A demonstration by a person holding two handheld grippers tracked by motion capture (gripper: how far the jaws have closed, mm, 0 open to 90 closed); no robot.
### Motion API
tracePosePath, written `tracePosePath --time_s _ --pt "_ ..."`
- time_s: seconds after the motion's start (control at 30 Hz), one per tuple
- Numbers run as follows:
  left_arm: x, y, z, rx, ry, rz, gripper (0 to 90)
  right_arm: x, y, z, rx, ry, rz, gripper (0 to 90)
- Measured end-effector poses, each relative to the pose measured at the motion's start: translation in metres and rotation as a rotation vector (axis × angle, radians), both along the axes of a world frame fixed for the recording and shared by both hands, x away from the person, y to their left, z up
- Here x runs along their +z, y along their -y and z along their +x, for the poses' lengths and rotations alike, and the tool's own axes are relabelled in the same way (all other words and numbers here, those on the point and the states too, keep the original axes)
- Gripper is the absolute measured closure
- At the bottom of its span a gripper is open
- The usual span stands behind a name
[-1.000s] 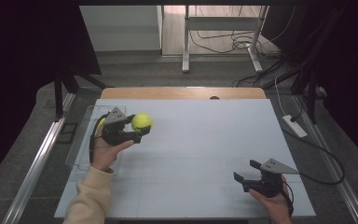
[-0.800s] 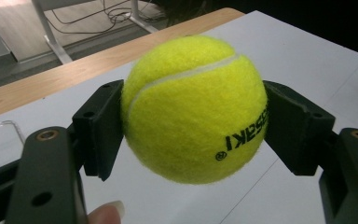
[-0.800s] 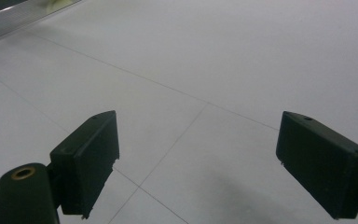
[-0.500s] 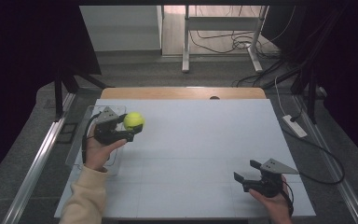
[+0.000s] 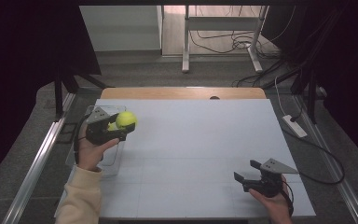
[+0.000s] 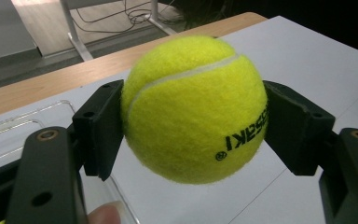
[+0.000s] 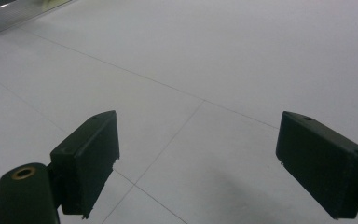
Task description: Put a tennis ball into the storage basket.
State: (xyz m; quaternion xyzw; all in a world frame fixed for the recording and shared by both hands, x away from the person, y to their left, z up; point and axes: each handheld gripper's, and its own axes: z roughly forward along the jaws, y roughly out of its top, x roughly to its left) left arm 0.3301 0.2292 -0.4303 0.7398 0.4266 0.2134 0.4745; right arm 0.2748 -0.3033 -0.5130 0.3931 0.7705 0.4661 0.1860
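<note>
I've got the fuzzy yellow-green tennis ball pinched in my left gripper, the 2 black jaws pressing on its opposite sides, a white seam curving across the top and black lettering low on its right flank in the left gripper view. From the high view, the ball sits up off the white tabletop, held over the left part of it, right at the edge of a clear plastic tray lying at the tabletop's left side. My left hand wraps the gripper from below, cream sleeve coming in from the bottom. A fingertip shows at the bottom edge of the left gripper view. Over on the other side, my right gripper sits low near the front right corner of the tabletop, well apart from the ball. Its jaws are spread wide with nothing between them, just bare white surface and thin seam lines in the right gripper view.
</note>
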Motion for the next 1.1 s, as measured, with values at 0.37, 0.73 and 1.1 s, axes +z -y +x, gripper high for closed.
tracePosePath --time_s 0.37,0.73,1.1 --pt "-0.001 -0.015 -0.003 0.035 -0.008 -0.010 27.3 0.000 0.000 0.000 0.002 -0.001 0.001 13.4" --pt "-0.001 -0.027 -0.006 0.070 -0.015 -0.002 27.3 0.000 0.000 0.000 0.000 -0.002 0.000 13.4" --pt "-0.003 -0.043 -0.008 0.112 -0.026 -0.011 27.3 -0.001 -0.001 0.001 0.000 -0.005 -0.006 13.5"
